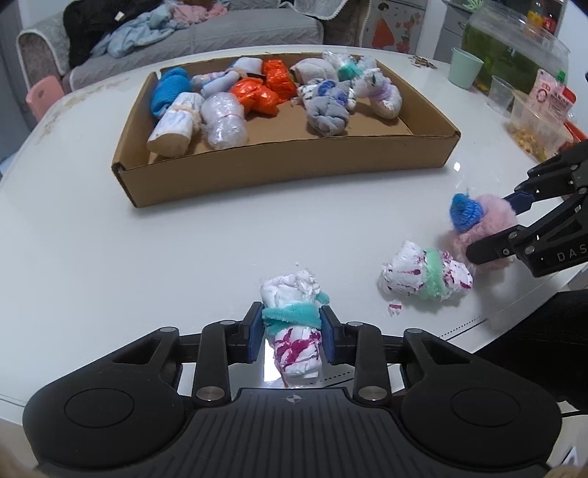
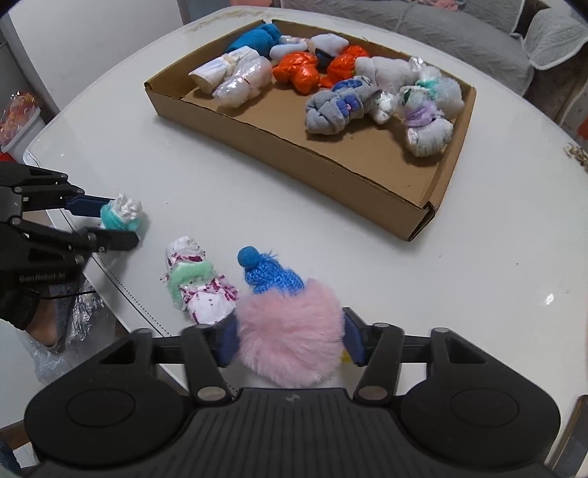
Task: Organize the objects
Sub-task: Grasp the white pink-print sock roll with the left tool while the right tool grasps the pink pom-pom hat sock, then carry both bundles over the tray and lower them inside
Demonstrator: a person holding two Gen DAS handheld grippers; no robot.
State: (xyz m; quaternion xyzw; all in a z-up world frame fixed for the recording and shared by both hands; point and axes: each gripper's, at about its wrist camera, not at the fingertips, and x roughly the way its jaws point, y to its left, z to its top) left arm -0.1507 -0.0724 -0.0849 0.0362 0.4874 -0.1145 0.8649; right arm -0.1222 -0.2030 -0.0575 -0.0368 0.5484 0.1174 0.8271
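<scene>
My left gripper (image 1: 292, 332) is shut on a white and magenta bundle tied with a teal band (image 1: 294, 331), at the table's near edge; it also shows in the right wrist view (image 2: 121, 215). My right gripper (image 2: 290, 340) is shut on a pink fluffy ball with a blue knit cap (image 2: 290, 334), seen from the left wrist view (image 1: 477, 224). A second white and magenta bundle with a green band (image 1: 426, 275) lies on the table between them (image 2: 198, 290). A cardboard tray (image 1: 286, 172) holds several rolled bundles.
The white table (image 1: 110, 239) has a sofa (image 1: 220, 33) with clothes behind it. At the right stand a green cup (image 1: 465, 68), a clear cup (image 1: 499, 95), a fish tank (image 1: 514, 47) and snack packets (image 1: 547, 99). A paper scrap (image 1: 395, 307) lies near the green-banded bundle.
</scene>
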